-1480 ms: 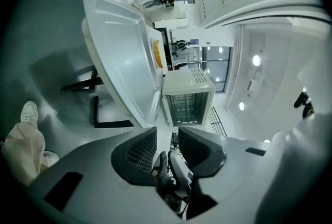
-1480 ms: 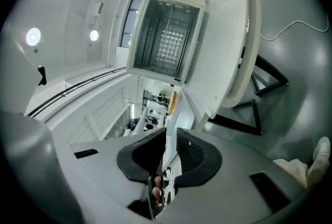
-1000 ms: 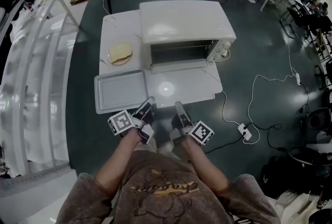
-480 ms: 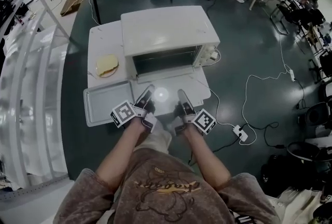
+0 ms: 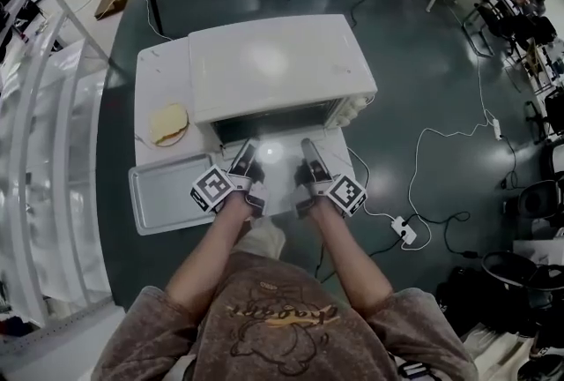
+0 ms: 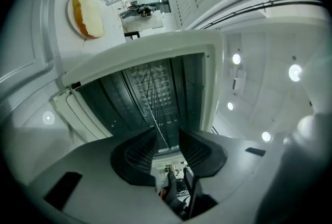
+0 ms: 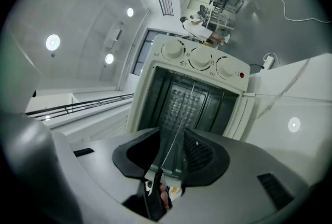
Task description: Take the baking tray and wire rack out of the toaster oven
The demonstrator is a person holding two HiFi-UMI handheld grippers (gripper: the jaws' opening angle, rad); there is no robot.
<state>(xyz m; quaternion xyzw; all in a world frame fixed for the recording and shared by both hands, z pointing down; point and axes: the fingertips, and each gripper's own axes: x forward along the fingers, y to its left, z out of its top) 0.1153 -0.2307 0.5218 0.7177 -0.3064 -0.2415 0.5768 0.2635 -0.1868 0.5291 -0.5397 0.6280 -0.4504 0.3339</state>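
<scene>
Head view gives me both grippers level at the mouth of the boxy white metal toaster oven [image 5: 278, 62], over its dropped door [image 5: 280, 185]. The flat rectangular grey baking tray [image 5: 163, 194] is already out, lying empty on the white table [image 5: 159, 70] just outside the left gripper [image 5: 248, 148]. In the left gripper view the thin silvery wire rack [image 6: 155, 114] sits in the dark cavity, seen edge-on as a fine bright line running back between my released fingers [image 6: 136, 155], with the pads clear of it. The right gripper [image 7: 171, 137] has just been opening, and the same wire crosses its gap, its fingers [image 7: 205, 155] likewise unclenched.
</scene>
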